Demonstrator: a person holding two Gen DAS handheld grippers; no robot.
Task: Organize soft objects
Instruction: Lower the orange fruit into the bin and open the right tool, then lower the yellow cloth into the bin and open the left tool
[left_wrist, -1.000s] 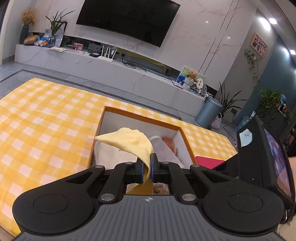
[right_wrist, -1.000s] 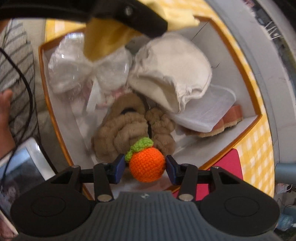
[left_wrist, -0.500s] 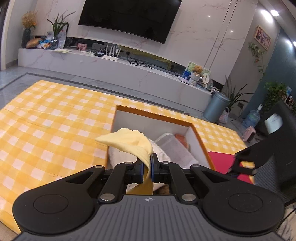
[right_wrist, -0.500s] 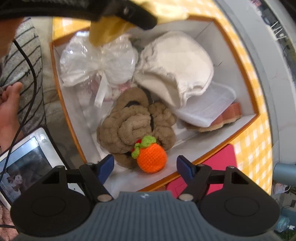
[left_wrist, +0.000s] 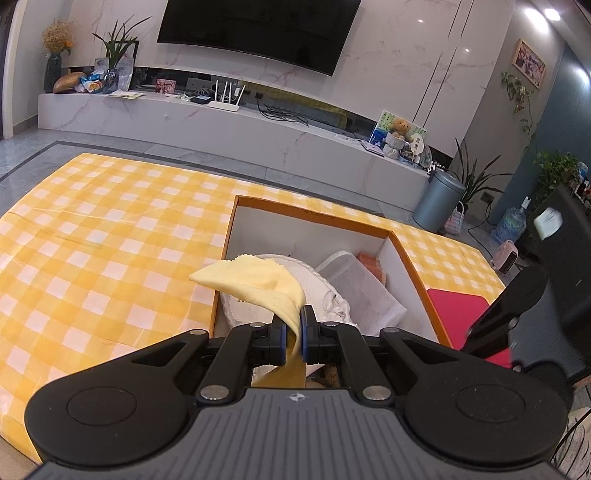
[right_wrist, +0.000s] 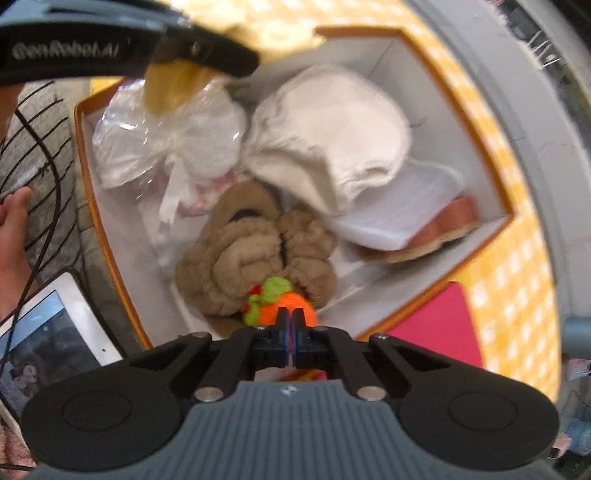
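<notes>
My left gripper (left_wrist: 293, 332) is shut on a pale yellow cloth (left_wrist: 255, 280) and holds it over the near left corner of an orange-rimmed white box (left_wrist: 310, 212). In the right wrist view that cloth (right_wrist: 173, 88) hangs over a plastic-wrapped white bundle (right_wrist: 166, 136). My right gripper (right_wrist: 291, 325) points down into the box, jaws shut with nothing between them. Just beyond its tips an orange crochet fruit (right_wrist: 273, 308) with a green top lies against a brown plush (right_wrist: 251, 254). A cream fabric pouch (right_wrist: 332, 129) and a folded white towel (right_wrist: 406, 206) fill the far side.
The box sits on a yellow checked cloth (left_wrist: 110, 240). A red mat (right_wrist: 428, 325) lies by the box's corner. A white tablet (right_wrist: 55, 339) with a cable and a person's hand (right_wrist: 14, 221) are at the left. A TV wall and bin stand beyond.
My right gripper opened, let the orange crochet fruit drop beside the brown plush, then shut with nothing in it. The left gripper keeps its hold on the yellow cloth.
</notes>
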